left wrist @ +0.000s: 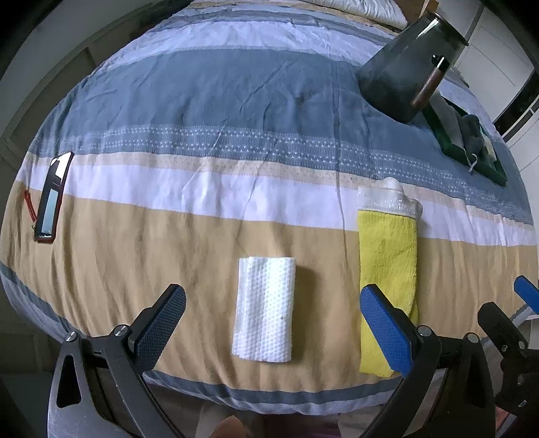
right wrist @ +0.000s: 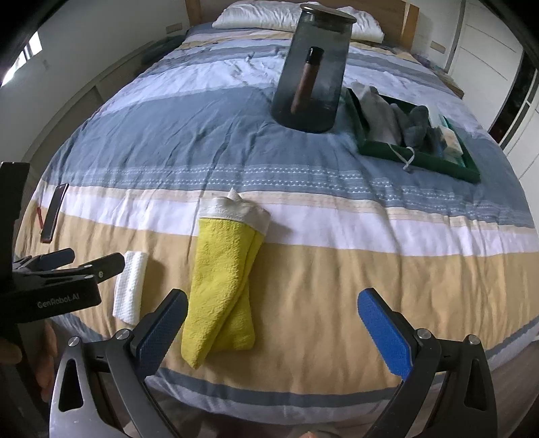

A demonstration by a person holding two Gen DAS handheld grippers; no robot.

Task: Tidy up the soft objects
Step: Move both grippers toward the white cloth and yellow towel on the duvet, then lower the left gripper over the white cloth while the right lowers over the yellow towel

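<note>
A folded white dimpled cloth (left wrist: 264,308) lies on the tan stripe of the bed, between the spread fingers of my left gripper (left wrist: 273,303), which is open and empty. To its right lies a folded yellow towel (left wrist: 387,269) with a white band at its far end. In the right wrist view the yellow towel (right wrist: 225,279) lies just right of the left fingertip of my right gripper (right wrist: 273,308), also open and empty. The white cloth (right wrist: 131,286) sits further left, beside the left gripper (right wrist: 77,264). A green tray (right wrist: 421,158) holding grey and white cloths sits far right.
A dark glass jar (right wrist: 311,72) with a brown stick inside stands on the blue stripe beside the tray. A phone in a red case (left wrist: 52,198) lies at the left edge of the bed. A white pillow (right wrist: 262,15) lies at the head. The bed's near edge runs just ahead of the fingers.
</note>
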